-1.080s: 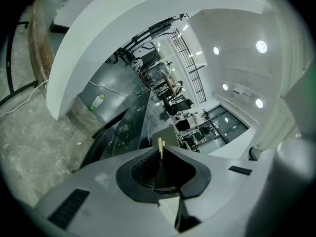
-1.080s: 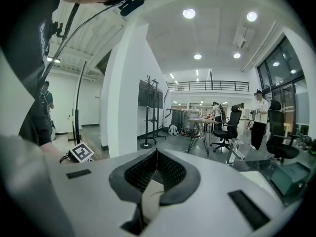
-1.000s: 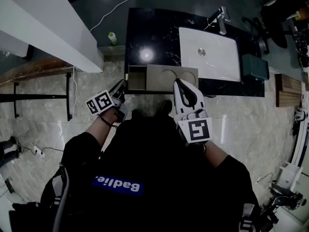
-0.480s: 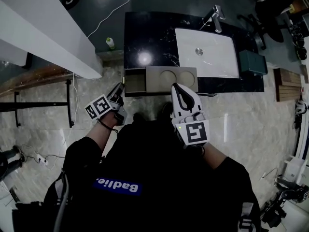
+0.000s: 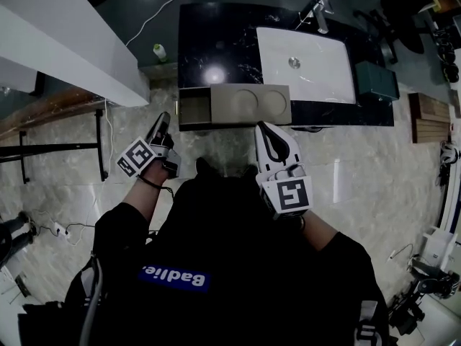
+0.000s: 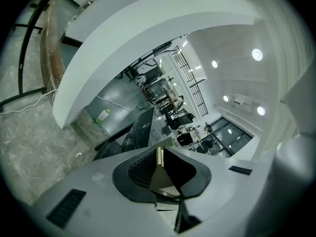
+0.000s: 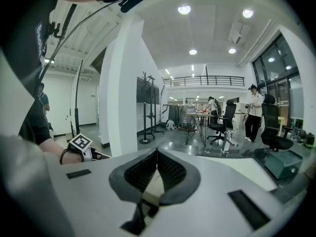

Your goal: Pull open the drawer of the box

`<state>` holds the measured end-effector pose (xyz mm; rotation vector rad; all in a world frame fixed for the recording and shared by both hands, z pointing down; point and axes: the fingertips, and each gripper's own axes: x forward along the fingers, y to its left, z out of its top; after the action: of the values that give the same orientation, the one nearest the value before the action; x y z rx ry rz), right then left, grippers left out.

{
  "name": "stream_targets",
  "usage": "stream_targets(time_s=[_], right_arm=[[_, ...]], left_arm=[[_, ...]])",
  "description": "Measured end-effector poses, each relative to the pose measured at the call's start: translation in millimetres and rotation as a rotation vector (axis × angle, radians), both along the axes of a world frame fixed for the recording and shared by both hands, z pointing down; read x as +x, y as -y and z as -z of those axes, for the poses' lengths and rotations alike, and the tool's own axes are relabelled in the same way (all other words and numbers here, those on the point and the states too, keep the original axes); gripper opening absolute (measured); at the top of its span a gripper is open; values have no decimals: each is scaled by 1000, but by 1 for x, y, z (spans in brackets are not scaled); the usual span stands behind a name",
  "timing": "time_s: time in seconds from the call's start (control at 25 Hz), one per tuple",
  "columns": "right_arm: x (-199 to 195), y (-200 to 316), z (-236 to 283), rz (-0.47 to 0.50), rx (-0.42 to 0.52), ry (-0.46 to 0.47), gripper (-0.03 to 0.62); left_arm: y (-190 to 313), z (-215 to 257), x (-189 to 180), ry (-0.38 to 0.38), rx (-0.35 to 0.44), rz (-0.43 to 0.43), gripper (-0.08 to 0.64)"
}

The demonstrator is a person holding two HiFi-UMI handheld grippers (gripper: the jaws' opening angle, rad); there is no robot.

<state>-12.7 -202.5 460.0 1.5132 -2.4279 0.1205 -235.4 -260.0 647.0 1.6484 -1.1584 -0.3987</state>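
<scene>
Box: tan box sat at the front edge of the black marble table, just in front of the white sink. It had two round recesses in its top.

Drawer: the drawer was slid out of the box's left end, open side up with a darker inside showing. Its far end was about level with the table's left corner.

Left tool: the left tool hung over the stone floor, tips aimed up at the drawer's outer end. It was near the drawer but clearly not touching it. In the left gripper view the two dark pads came together at the tips with nothing clamped between them, just a sliver of tan behind.

Right tool: the right tool was tip-up right at the box's front edge, under the right-hand recess. Honestly couldn't tell from above if it touched the box or only sat beside it. The right gripper view showed its jaws closed tip to tip and empty, pointing out across the room.

Other stuff: a faucet stood at the back of the sink, and a small green-capped bottle sat off the table's left side. The person's dark shirt filled the bottom of the head view.
</scene>
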Motion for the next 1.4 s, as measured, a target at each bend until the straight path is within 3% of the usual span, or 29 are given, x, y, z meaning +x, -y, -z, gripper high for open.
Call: stream_targets(time_s=[0.16, 0.4, 0.56, 0.72, 0.96, 1.04, 1.24, 1.4], right_arm=[[9, -11, -2, 31, -41, 12, 0], [52, -34, 6, 46, -22, 59, 0], [89, -50, 14, 59, 52, 111, 0], [118, -72, 8, 93, 33, 113, 0], [131, -107, 17, 177, 73, 127, 0], [133, -116, 16, 201, 76, 146, 0], [134, -138, 22, 235, 81, 208, 0], [130, -150, 21, 255, 71, 219, 0]], left_arm=[[-12, 16, 7, 44, 33, 42, 29], [-41, 47, 36, 126, 83, 81, 29], [-68, 62, 69, 179, 103, 79, 29], [-95, 79, 113, 199, 149, 83, 29], [-143, 131, 159, 276, 266, 113, 29], [-159, 145, 174, 338, 301, 106, 29], [-197, 189, 201, 576, 427, 65, 28], [-220, 222, 239, 725, 587, -55, 28]])
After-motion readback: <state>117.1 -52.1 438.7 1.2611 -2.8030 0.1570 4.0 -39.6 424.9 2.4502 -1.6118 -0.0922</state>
